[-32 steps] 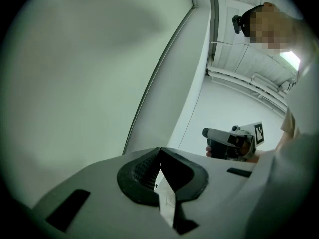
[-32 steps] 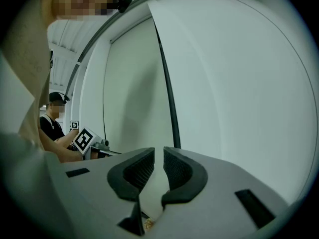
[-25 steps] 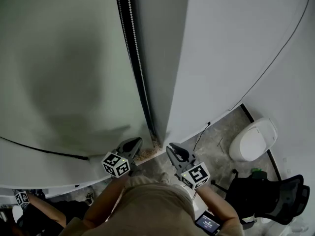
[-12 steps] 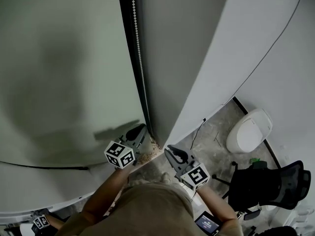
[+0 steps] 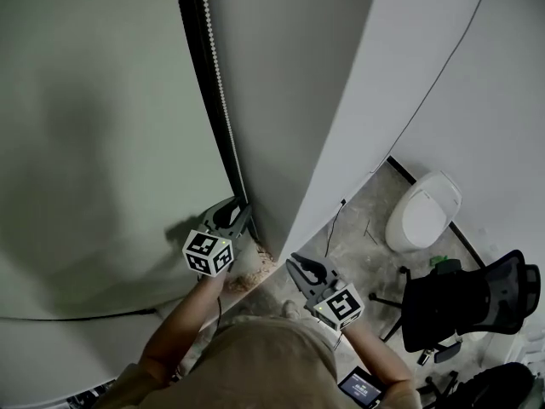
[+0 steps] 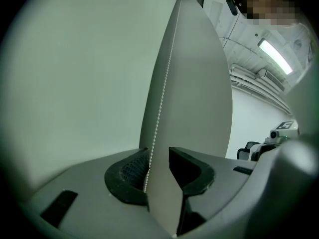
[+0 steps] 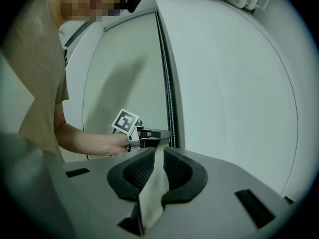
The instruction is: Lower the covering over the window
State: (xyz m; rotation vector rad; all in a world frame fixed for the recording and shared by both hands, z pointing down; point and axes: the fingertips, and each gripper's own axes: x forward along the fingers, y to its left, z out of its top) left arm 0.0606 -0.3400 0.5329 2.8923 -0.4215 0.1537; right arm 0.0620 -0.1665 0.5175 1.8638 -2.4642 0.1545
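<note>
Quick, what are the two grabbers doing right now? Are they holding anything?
Left gripper: open, jaws just been opening, bead chain between them, not pinched.
Right gripper: slightly open, empty.

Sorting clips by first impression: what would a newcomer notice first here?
The pale blind fills the head view's left, with a bead chain running down its right edge. The left gripper, its jaws just opening, has that chain between them, ungripped. The right gripper is held lower right, empty.

Pale grey-green roller blind (image 5: 102,126), left of right gripper (image 5: 296,264): matt cloth, smooth. White bead cord (image 5: 219,83): plastic-look. Gripper pads (image 7: 137,171): black, cross-hatched, matt. Mottled grey floor (image 5: 358,237) below gripper: rough, concrete-look.
</note>
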